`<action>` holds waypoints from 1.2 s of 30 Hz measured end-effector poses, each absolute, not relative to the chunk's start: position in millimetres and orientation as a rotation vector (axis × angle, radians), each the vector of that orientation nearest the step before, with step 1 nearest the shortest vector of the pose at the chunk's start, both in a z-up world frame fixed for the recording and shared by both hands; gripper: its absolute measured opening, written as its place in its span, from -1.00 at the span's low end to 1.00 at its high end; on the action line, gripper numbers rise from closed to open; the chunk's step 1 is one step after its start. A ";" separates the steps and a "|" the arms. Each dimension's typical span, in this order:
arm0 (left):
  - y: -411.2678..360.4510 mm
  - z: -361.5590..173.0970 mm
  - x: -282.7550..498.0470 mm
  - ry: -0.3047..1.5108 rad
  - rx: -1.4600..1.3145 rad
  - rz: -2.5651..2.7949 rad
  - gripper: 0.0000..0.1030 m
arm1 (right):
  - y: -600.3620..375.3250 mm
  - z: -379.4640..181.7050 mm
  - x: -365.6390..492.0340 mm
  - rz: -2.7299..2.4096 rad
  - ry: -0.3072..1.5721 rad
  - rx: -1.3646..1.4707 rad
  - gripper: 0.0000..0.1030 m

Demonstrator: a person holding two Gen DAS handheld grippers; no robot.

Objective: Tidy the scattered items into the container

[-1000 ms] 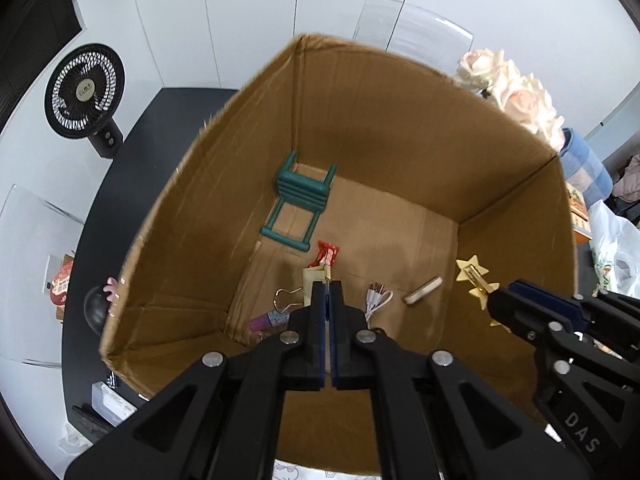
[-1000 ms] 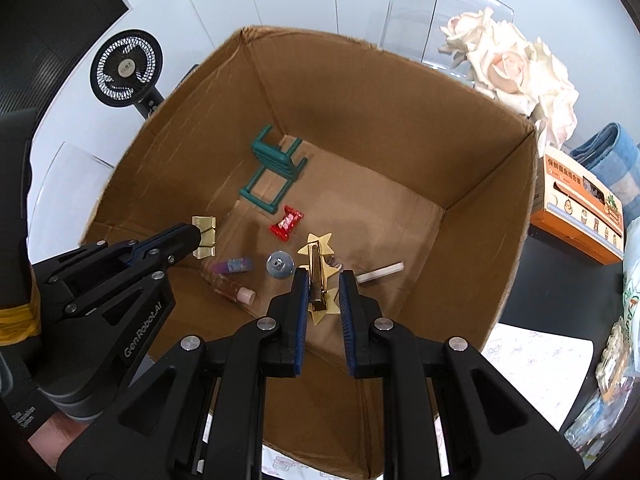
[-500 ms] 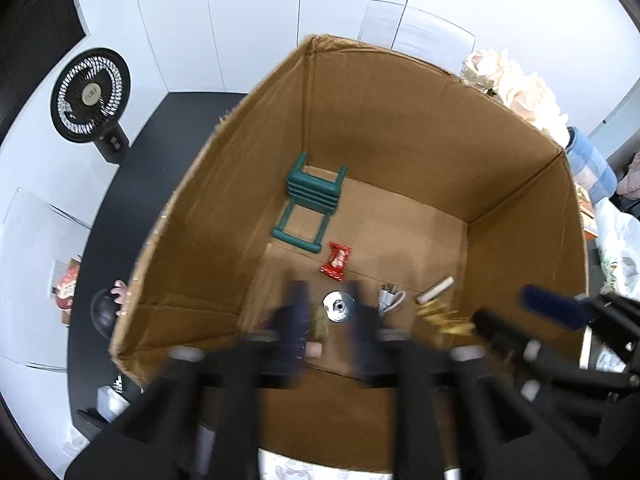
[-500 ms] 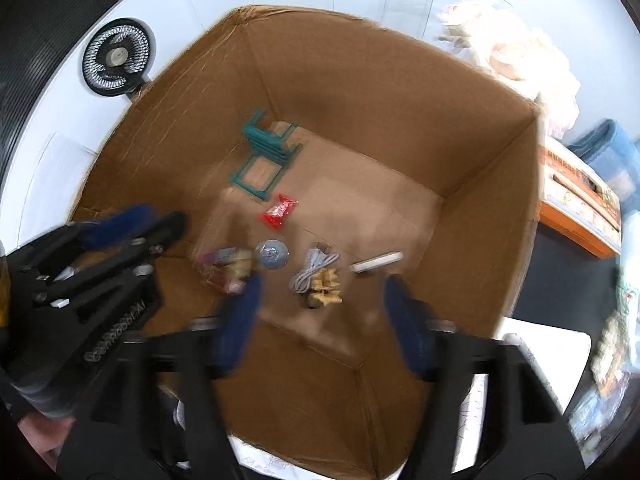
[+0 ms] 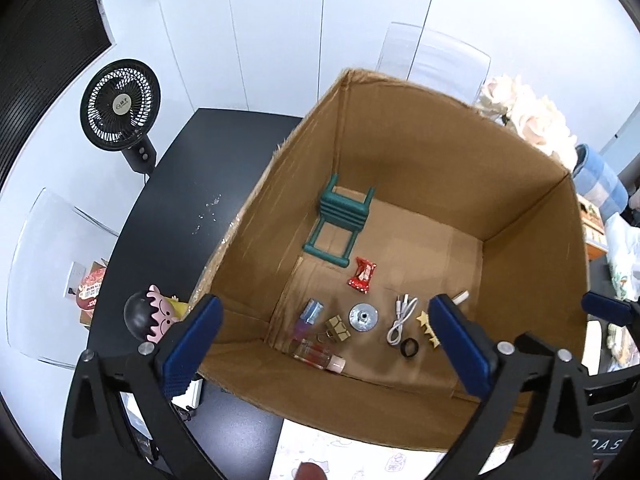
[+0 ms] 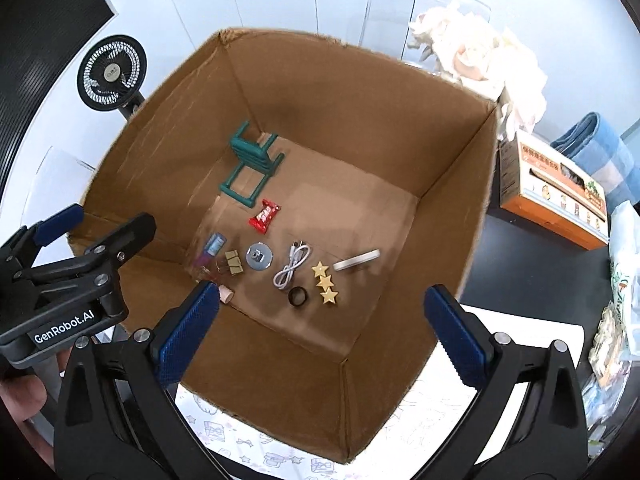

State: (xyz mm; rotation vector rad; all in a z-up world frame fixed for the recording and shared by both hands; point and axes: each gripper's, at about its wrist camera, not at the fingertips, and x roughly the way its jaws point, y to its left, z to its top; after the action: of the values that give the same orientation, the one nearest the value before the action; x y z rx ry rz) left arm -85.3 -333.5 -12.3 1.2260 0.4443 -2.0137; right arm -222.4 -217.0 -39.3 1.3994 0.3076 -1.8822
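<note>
Inside the open brown cardboard box (image 6: 452,168), a gold three-star hair clip (image 6: 325,282) and a gold binder clip (image 5: 337,328) have just been let go; both are now seen lying on its floor. The left gripper (image 5: 325,336) and right gripper (image 6: 320,324), shut a second ago, are spread wide and empty. Only the left view shows a cartoon figurine (image 5: 154,312) left on the black surface (image 5: 188,184).
</note>
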 end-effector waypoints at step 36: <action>-59.8 34.0 -70.6 0.153 1.173 -2.248 0.99 | 111.6 -3.2 -169.3 -2.192 0.135 1.310 1.00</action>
State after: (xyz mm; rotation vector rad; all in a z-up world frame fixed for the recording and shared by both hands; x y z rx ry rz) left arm -70.6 -59.8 34.0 1.1730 0.1535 -2.2484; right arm -169.3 111.6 -3.2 1.3097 0.1351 -2.1919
